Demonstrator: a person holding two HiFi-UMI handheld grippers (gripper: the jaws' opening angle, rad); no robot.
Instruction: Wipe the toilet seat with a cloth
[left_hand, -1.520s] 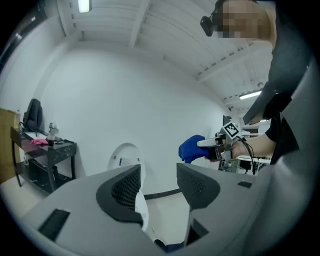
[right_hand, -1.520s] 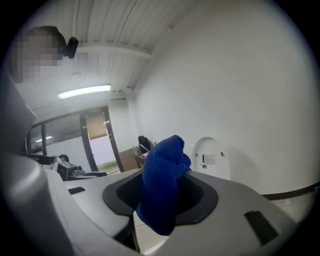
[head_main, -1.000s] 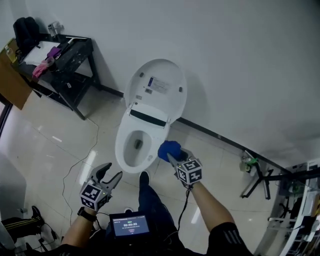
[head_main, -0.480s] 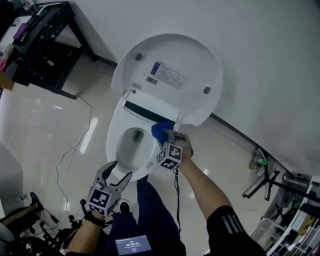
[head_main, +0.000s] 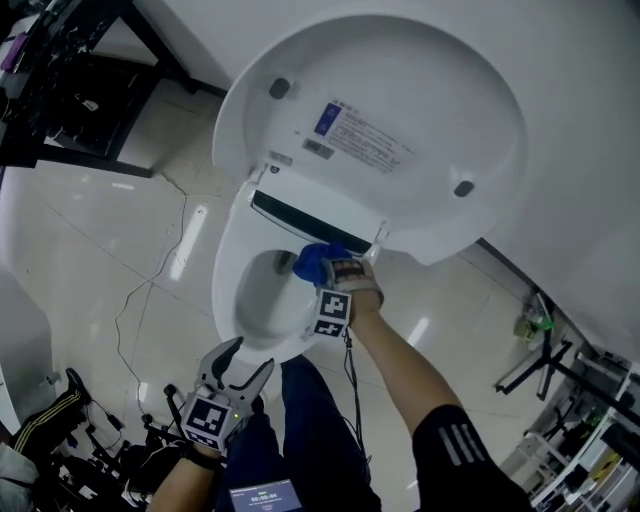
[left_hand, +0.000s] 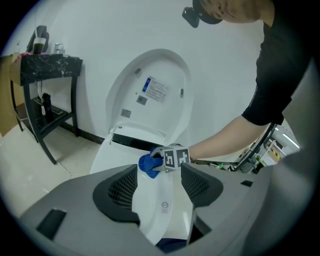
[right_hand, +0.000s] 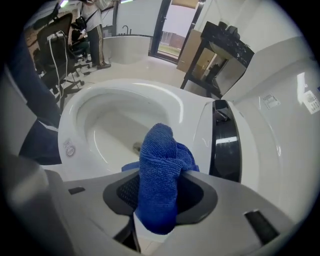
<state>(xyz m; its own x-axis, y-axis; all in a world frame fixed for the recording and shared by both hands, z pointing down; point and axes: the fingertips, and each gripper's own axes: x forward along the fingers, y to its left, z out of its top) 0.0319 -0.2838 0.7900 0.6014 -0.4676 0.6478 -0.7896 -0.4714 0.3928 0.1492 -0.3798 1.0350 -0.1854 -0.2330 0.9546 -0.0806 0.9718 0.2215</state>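
The white toilet stands with its lid raised and its seat rim exposed. My right gripper is shut on a blue cloth, pressed on the back right of the seat, just below the black hinge strip. In the right gripper view the cloth bulges up between the jaws of the right gripper, over the bowl. My left gripper hangs open and empty in front of the toilet. The left gripper view looks past the left gripper at the seat front and the cloth.
A black metal rack stands by the wall at the left. A thin cable runs across the tiled floor. A folding stand is at the right. The person's leg is right in front of the bowl.
The right gripper has carried the cloth from the toilet's front right side up onto the back of the seat near the hinge. The head camera has closed in. The left gripper stays low and open.
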